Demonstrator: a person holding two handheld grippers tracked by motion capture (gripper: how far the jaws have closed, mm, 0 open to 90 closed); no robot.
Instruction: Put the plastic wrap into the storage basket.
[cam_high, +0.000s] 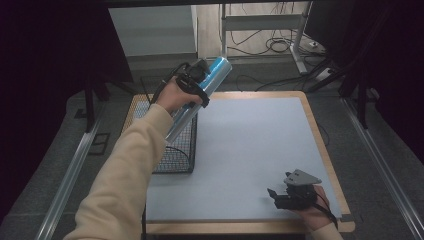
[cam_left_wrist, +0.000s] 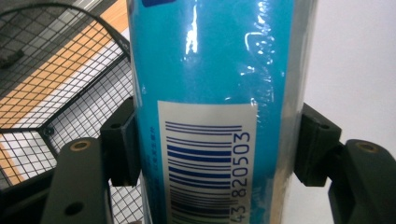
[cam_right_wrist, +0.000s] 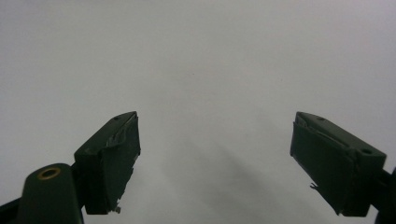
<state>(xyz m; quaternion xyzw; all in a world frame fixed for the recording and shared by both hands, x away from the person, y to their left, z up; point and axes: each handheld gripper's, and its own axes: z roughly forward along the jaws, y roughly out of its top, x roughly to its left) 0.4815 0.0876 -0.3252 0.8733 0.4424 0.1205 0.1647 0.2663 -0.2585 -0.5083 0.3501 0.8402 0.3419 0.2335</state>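
Carrying a load toward the wire basket (cam_high: 175, 150) at the left edge of the grey table mat (cam_high: 250, 150), apparently the placing step of a put-away job, with release not yet made. Gripped in the left gripper (cam_high: 197, 80): a long blue cylinder (cam_high: 200, 97) wrapped in glossy film, tilted, upper end away from the person, lower end hanging over the basket's near-right corner. Judging from that pose, next move calls for swinging the lower end inside the rim, lowering until the mesh bears the weight, and only then opening; a long, slick tube clamped near its upper part could pivot or slide if tipped too fast. Resting at the near right of the mat, well apart from the basket: right gripper (cam_high: 290, 195), idle. Seen from the high view: the whole layout, tube length, tilt and position against the basket. Seen from the left gripper view: both pads pressed flat against the tube (cam_left_wrist: 212, 93) on either side, a white barcode label (cam_left_wrist: 205, 163) facing the camera, mesh (cam_left_wrist: 56, 93) behind at left. Seen from the right gripper view: right gripper (cam_right_wrist: 215, 163) with jaws spread wide, nothing between them, bare grey mat (cam_right_wrist: 196, 60) beyond.
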